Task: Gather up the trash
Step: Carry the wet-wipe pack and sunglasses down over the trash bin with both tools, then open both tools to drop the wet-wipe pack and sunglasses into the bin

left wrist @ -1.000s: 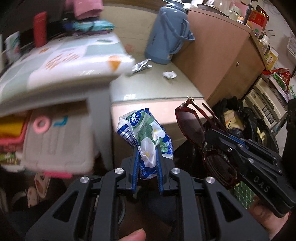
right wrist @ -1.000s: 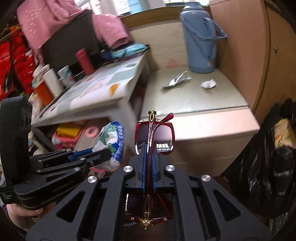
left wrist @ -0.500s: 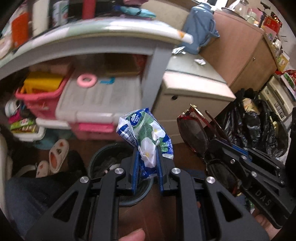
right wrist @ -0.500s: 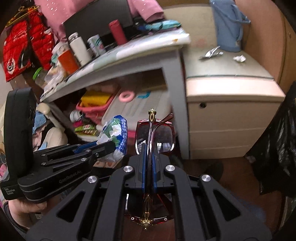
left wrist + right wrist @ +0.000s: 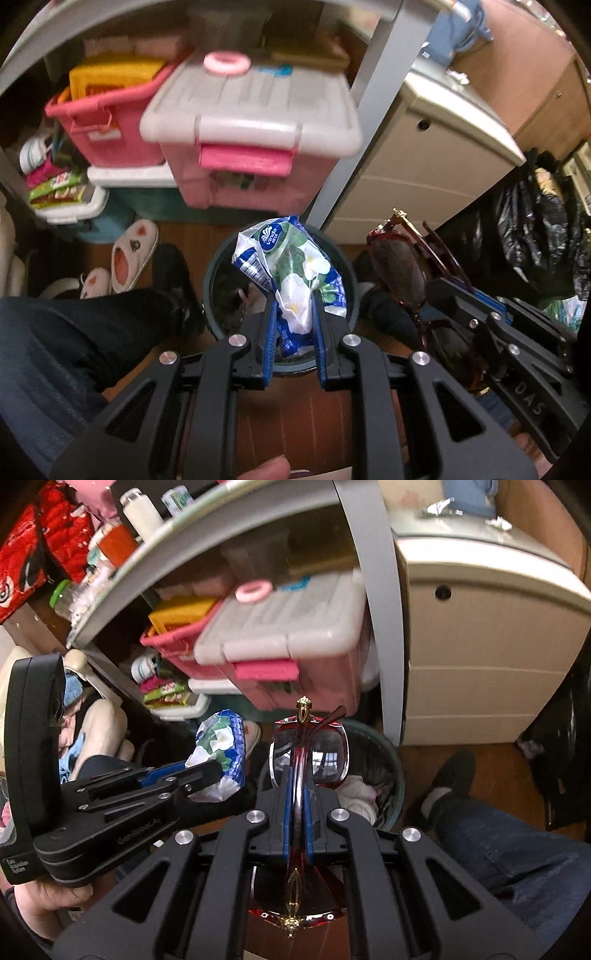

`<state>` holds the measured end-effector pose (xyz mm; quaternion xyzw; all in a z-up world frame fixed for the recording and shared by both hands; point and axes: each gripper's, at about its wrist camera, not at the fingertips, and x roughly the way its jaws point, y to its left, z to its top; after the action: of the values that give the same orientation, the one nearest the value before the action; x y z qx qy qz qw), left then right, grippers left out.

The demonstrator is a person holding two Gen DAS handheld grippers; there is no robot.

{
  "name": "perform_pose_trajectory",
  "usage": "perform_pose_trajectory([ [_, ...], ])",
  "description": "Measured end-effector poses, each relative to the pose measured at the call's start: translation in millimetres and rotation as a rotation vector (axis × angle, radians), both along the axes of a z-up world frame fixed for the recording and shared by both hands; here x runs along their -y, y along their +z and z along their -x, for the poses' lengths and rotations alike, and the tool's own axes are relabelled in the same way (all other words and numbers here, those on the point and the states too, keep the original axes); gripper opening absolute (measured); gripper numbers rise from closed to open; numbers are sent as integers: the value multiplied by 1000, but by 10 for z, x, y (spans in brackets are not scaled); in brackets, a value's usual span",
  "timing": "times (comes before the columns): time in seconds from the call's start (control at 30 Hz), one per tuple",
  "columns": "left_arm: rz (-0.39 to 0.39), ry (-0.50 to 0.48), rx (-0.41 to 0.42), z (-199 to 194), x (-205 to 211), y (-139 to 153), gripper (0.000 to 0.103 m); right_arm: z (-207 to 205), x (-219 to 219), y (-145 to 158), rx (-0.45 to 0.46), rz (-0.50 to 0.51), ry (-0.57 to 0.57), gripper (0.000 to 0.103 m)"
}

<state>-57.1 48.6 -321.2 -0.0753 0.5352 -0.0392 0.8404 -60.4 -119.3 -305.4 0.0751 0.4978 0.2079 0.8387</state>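
Both hands have dropped from tabletop height to hover over the dark bin [image 5: 218, 266] on the floor. My left tool [image 5: 293, 325] is clenched on the crumpled tissue wrapper [image 5: 291, 266], right above the bin mouth. My right tool [image 5: 298, 775] is clamped tight on folded red sunglasses [image 5: 308, 753], poised above the same bin [image 5: 391, 775]. I worry the sunglasses aren't trash; releasing both would dump them too. The light wrapper could also cling to a pad or drift onto the floor.
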Motion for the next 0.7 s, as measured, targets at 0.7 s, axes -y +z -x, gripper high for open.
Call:
perform_pose_trajectory([
  [0.7,-21,14,-236,-482,-109,-1240,17,-420,-131,-1268,-237,39,-7,6],
])
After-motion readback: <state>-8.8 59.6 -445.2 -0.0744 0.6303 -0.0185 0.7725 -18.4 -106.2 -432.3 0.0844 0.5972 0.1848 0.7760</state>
